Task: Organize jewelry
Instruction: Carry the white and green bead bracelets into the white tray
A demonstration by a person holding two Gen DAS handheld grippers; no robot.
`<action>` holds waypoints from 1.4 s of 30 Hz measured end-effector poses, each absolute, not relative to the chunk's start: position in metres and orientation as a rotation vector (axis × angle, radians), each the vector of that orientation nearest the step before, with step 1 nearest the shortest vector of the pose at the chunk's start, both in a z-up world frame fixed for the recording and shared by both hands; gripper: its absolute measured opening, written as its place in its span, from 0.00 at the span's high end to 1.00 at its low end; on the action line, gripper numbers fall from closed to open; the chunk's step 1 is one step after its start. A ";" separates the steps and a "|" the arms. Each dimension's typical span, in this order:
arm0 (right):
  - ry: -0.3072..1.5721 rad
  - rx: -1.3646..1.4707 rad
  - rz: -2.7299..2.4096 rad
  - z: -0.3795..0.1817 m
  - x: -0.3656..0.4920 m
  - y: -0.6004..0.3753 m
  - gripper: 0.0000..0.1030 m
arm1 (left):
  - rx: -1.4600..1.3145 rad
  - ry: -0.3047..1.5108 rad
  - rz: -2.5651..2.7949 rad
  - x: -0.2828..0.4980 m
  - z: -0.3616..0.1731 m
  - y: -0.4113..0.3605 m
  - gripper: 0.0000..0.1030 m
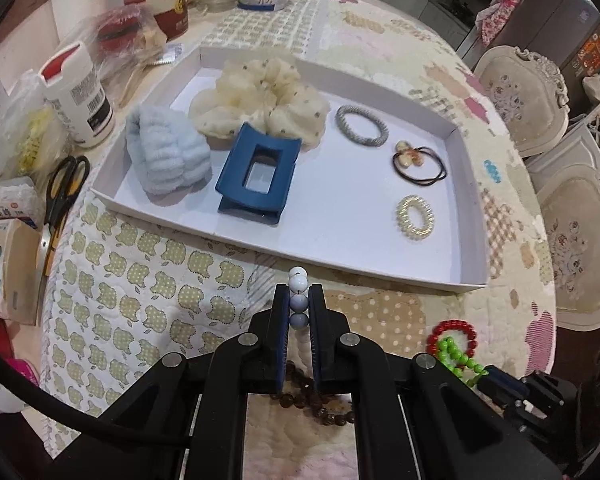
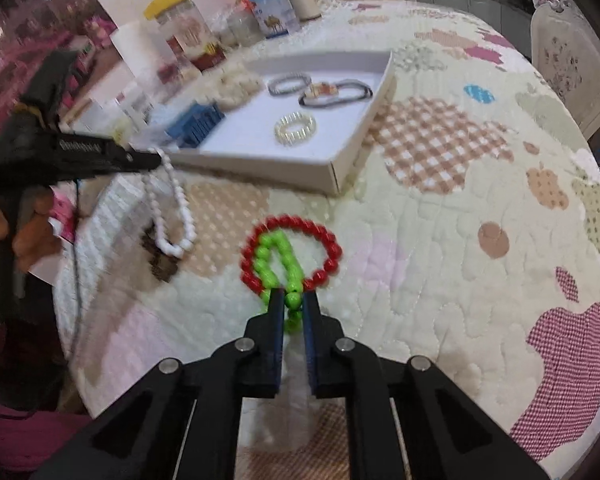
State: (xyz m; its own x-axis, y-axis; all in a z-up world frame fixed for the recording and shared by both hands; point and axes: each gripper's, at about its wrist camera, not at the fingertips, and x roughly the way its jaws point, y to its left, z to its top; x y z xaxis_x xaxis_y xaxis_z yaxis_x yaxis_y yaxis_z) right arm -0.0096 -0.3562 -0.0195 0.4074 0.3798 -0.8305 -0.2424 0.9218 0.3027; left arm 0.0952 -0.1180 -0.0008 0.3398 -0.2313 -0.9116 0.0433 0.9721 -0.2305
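My left gripper is shut on a white bead strand, lifted a little above the quilted table; in the right wrist view the white bead strand dangles from my left gripper. My right gripper is shut on a green bead bracelet that lies over a red bead bracelet. Both the green bracelet and the red bracelet show at the lower right of the left wrist view. A brown bead bracelet lies under my left gripper. The white tray sits beyond.
The tray holds a blue hair claw, a cream scrunchie, a light blue fluffy band, a silver bracelet, a black hair tie and a clear coil tie. Scissors, bottles and jars crowd the left. Chairs stand right.
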 end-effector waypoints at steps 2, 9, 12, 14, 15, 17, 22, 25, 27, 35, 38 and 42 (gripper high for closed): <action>1.051 0.163 0.407 -0.005 -0.010 -0.359 0.91 | -0.181 1.200 -0.188 0.094 0.007 -0.118 1.00; 0.979 0.175 0.438 0.032 -0.002 -0.358 0.91 | -0.186 1.153 -0.213 0.091 0.035 -0.121 1.00; 0.951 0.174 0.446 0.045 0.003 -0.356 0.91 | -0.177 1.133 -0.221 0.093 0.047 -0.123 1.00; 0.931 0.173 0.450 0.056 0.008 -0.356 0.91 | -0.173 1.124 -0.223 0.095 0.054 -0.123 1.00; 0.922 0.170 0.449 0.060 0.010 -0.356 0.91 | -0.170 1.116 -0.224 0.097 0.059 -0.124 1.00; 0.906 0.165 0.446 0.067 0.015 -0.356 0.91 | -0.167 1.103 -0.222 0.099 0.065 -0.124 1.00; 0.875 0.147 0.439 0.081 0.031 -0.356 0.91 | -0.165 1.078 -0.228 0.106 0.079 -0.128 1.00; 0.868 0.137 0.437 0.086 0.039 -0.355 0.91 | -0.160 1.067 -0.232 0.111 0.086 -0.131 1.00; 0.866 0.134 0.440 0.088 0.046 -0.355 0.91 | -0.160 1.059 -0.235 0.116 0.090 -0.134 1.00; 0.880 0.131 0.459 0.084 0.064 -0.347 0.91 | -0.158 1.056 -0.244 0.131 0.091 -0.145 1.00; 0.894 0.128 0.468 0.079 0.071 -0.343 0.91 | -0.156 1.064 -0.246 0.138 0.086 -0.150 1.00; 0.915 0.132 0.481 0.071 0.080 -0.339 0.91 | -0.163 1.082 -0.250 0.146 0.078 -0.156 1.00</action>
State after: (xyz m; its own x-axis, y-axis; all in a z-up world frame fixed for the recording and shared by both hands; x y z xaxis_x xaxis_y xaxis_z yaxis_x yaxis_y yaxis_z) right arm 0.0795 -0.3387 0.0711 0.5125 0.4534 -0.7292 -0.3433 0.8866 0.3100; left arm 0.1463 -0.1555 0.0784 0.4456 -0.2797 -0.8504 0.1214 0.9600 -0.2522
